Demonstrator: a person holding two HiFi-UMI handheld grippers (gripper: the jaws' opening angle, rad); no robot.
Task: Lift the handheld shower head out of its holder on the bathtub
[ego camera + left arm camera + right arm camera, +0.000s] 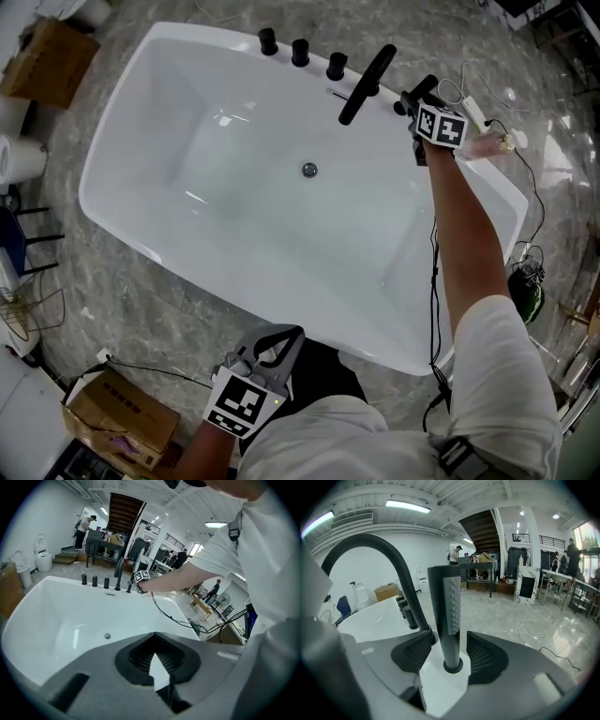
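Observation:
The black handheld shower head [445, 616] stands upright in its round holder [453, 666] on the white bathtub's rim [122, 216]. My right gripper [449, 642] is open, one jaw on each side of the wand, with a gap between each pad and the wand. In the head view that gripper [412, 97] reaches the tub's far right rim beside the curved black spout [367, 84], and it hides the shower head there. My left gripper [279, 339] hangs over the tub's near edge, shut and empty, its tips [154, 635] meeting.
Three black knobs [300, 52] line the far rim left of the spout. The drain [309, 170] sits mid-tub. Cables [525, 267] trail on the marble floor to the right. Cardboard boxes [52, 56] [117, 412] stand by the left corners.

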